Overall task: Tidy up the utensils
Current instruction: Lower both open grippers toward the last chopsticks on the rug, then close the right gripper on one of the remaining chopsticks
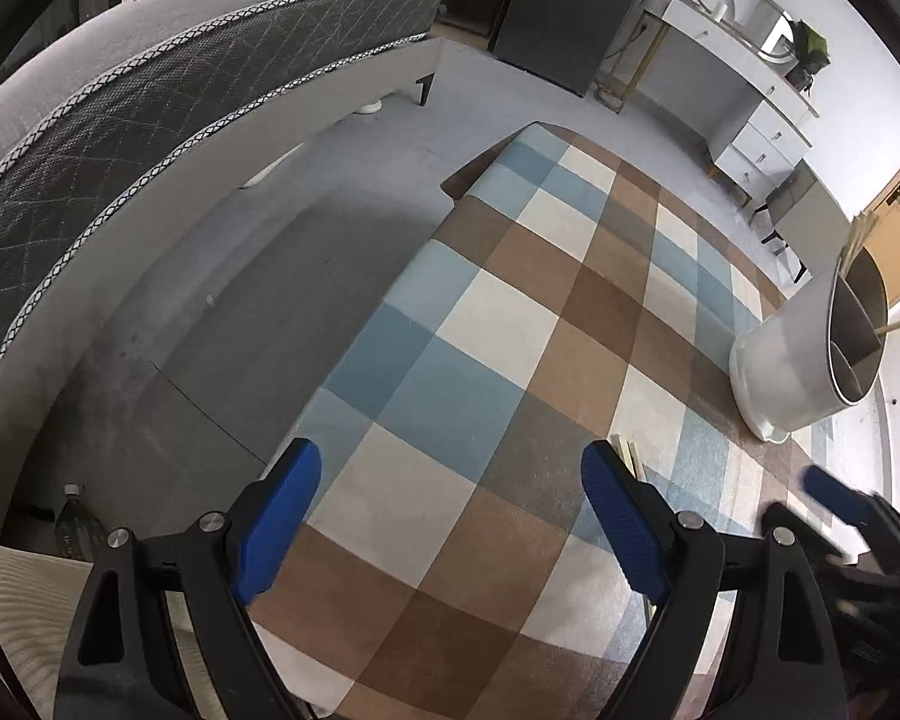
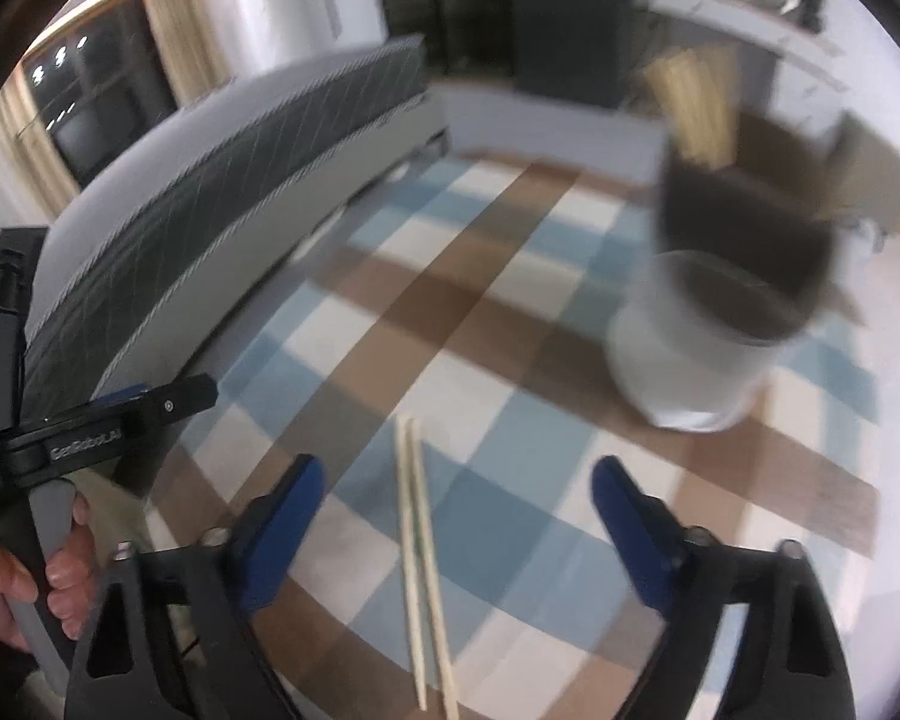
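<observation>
A pair of pale wooden chopsticks lies on the checked tablecloth, between my right gripper's open blue fingers, not held. A white divided utensil holder stands ahead to the right, with several chopsticks upright in its far compartment. In the left wrist view my left gripper is open and empty over the cloth. The holder is at the right, and the chopstick tips peek out beside the right finger. The right gripper's blue finger shows blurred at lower right.
A grey mattress on a bed frame runs along the left, past the table's left edge. A bottle stands on the floor at lower left. A white desk stands at the back right. My left gripper's handle and hand show at the left.
</observation>
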The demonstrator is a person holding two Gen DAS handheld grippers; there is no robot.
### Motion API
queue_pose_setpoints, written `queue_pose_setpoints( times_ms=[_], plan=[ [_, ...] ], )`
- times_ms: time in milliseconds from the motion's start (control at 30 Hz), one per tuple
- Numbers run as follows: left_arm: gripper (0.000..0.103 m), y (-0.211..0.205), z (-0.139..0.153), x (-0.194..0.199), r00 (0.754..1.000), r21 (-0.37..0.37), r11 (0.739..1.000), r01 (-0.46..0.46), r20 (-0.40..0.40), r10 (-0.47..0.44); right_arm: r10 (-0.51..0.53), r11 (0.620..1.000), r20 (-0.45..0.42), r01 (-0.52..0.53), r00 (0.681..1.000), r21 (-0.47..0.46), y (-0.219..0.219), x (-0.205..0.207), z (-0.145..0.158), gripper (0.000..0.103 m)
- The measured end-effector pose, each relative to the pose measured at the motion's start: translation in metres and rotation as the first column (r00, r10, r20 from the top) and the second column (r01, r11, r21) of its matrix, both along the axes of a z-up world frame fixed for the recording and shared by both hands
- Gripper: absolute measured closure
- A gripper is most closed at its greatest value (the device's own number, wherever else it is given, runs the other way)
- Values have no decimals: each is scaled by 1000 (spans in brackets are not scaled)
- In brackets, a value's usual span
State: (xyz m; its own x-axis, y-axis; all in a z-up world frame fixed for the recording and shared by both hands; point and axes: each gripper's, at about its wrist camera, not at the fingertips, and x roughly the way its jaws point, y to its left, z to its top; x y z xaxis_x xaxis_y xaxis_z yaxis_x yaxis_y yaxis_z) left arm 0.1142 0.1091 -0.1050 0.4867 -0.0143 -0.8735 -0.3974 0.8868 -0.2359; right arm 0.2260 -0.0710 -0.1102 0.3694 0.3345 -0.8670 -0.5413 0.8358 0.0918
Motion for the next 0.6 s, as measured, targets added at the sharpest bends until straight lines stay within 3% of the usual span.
queue_pose_setpoints(
  times_ms=[200, 367, 433, 500, 600],
  plan=[
    [18, 11, -9, 7, 999, -57, 998, -12, -41, 10, 73, 986, -119, -90, 990, -139, 27, 22, -43, 40],
    [18, 21, -12, 8, 997, -64, 997, -45, -61, 42, 142, 962, -161, -174, 977, -211, 40, 26, -62, 52],
    [18, 24, -14, 9, 997, -73, 996, -48, -70, 43, 161, 951, -172, -199, 972, -237, 44, 25, -66, 72],
    [18, 25, -17, 9, 995, -90, 995, -51, -85, 43, 185, 940, -190, -230, 964, -251, 46, 23, -69, 80],
    [18, 29, -19, 9, 994, -109, 992, -63, -96, 52, 212, 931, -194, -258, 958, -259, 48, 17, -68, 80]
  ],
)
